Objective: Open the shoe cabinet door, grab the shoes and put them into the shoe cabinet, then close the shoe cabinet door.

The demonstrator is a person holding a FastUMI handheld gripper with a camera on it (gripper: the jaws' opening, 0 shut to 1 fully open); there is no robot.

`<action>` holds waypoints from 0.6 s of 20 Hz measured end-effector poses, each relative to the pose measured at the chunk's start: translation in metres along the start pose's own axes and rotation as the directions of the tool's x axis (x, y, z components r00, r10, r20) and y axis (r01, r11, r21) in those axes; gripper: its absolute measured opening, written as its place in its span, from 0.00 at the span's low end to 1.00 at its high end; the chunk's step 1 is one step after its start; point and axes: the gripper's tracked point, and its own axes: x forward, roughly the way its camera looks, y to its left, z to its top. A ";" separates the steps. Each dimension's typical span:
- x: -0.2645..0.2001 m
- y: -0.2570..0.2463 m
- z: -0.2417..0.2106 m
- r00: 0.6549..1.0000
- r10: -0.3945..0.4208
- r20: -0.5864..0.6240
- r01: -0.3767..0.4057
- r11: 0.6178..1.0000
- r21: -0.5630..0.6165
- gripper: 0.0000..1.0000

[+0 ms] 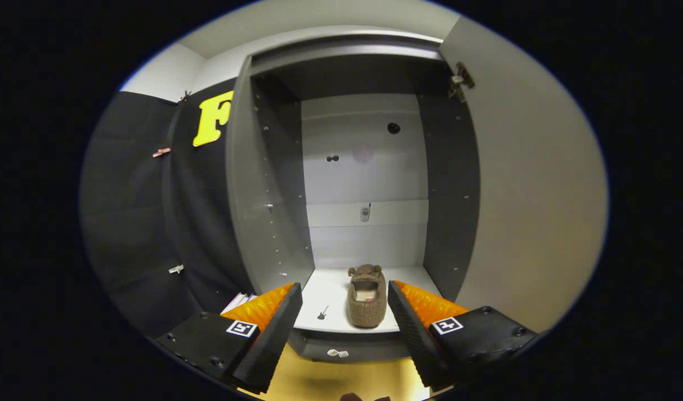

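The shoe cabinet stands straight ahead with its door swung wide to the right. A brown fuzzy slipper lies on the cabinet's white bottom shelf, toe toward the back, just beyond my fingertips. My gripper is open, its two fingers spread to either side of the slipper and holding nothing. Something dark, too small to tell, peeks out low between the fingers.
The cabinet's grey left side panel and dark inner walls frame the opening. A small dark mark lies on the shelf left of the slipper. Yellowish floor shows below the cabinet front.
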 end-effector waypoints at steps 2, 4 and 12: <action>-0.036 0.002 0.003 1.000 0.018 0.023 -0.018 1.000 0.005 0.97; -0.069 -0.001 0.002 0.999 0.026 0.043 -0.025 1.000 -0.004 0.97; -0.179 -0.035 0.007 0.995 -0.002 0.098 0.000 1.000 0.023 0.97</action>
